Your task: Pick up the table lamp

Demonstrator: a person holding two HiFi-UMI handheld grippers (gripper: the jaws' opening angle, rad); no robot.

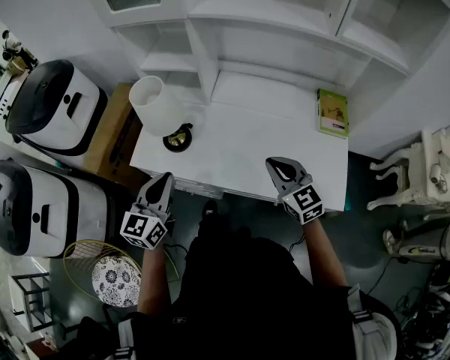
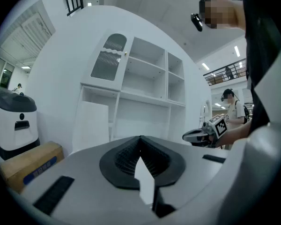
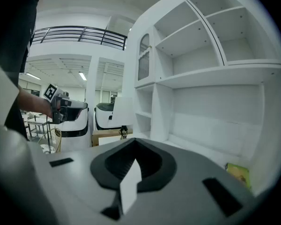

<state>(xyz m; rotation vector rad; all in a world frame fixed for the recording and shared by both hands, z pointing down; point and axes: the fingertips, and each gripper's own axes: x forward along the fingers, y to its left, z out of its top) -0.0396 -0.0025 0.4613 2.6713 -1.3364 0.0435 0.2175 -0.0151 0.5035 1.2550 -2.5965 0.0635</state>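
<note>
The table lamp (image 1: 157,108) stands at the far left of the white desk (image 1: 240,156). It has a white drum shade and a dark round base (image 1: 178,138) with brass on it. My left gripper (image 1: 159,188) hovers at the desk's front edge, just short of the lamp base, shut and empty. In the left gripper view the shade (image 2: 91,123) shows ahead to the left, beyond the closed jaws (image 2: 140,137). My right gripper (image 1: 285,172) is over the desk's front right, shut with nothing in it. The right gripper view (image 3: 133,139) has the lamp (image 3: 123,110) far off to the left.
A green book (image 1: 333,112) lies at the desk's right end, below the white shelves (image 1: 270,21). Two white-and-black machines (image 1: 56,103) and a cardboard box (image 1: 112,133) stand left of the desk. A wire basket (image 1: 97,265) is on the floor, and a white chair (image 1: 416,171) at the right.
</note>
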